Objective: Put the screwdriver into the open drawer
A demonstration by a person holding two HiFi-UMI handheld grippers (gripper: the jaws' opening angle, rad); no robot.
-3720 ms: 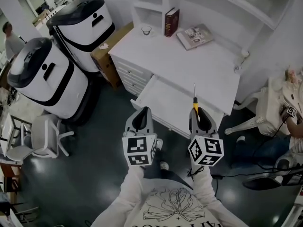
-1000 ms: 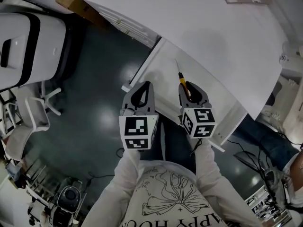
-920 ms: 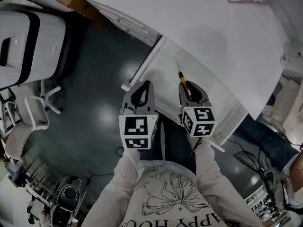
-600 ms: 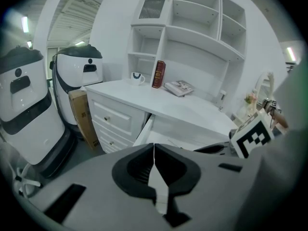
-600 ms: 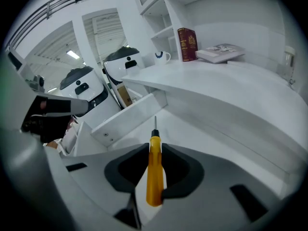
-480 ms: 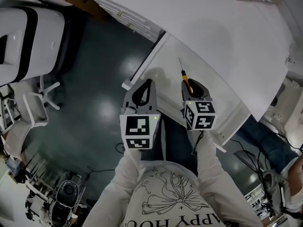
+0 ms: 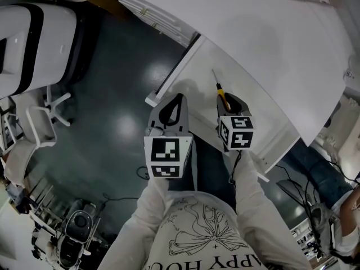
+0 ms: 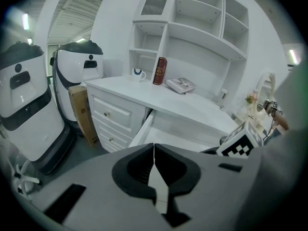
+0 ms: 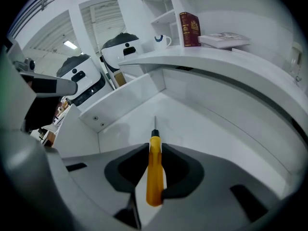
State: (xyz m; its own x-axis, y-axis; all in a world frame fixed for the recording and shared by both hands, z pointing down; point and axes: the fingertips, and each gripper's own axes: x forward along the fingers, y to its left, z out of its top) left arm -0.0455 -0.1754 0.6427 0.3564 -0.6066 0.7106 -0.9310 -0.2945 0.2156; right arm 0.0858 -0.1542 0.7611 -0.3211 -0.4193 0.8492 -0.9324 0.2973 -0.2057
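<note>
The screwdriver (image 9: 154,177) is pinched by its yellow handle in the right tongs (image 9: 154,149), with its thin shaft pointed down over the floor of the open drawer (image 9: 207,129). The left tongs (image 8: 154,163) are pressed together, empty, near the drawer's front edge. The tool is judged light, rigid and smooth. A mid-handle hold is best, since the slim plastic could swivel.

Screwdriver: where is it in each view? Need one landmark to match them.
Head view: screwdriver just right of centre, poking out of the right tool over the open drawer.
Left gripper view: not in it.
Right gripper view: bottom centre, handle clamped between the jaws.
Shared landmark: the open drawer, also at and.
</note>
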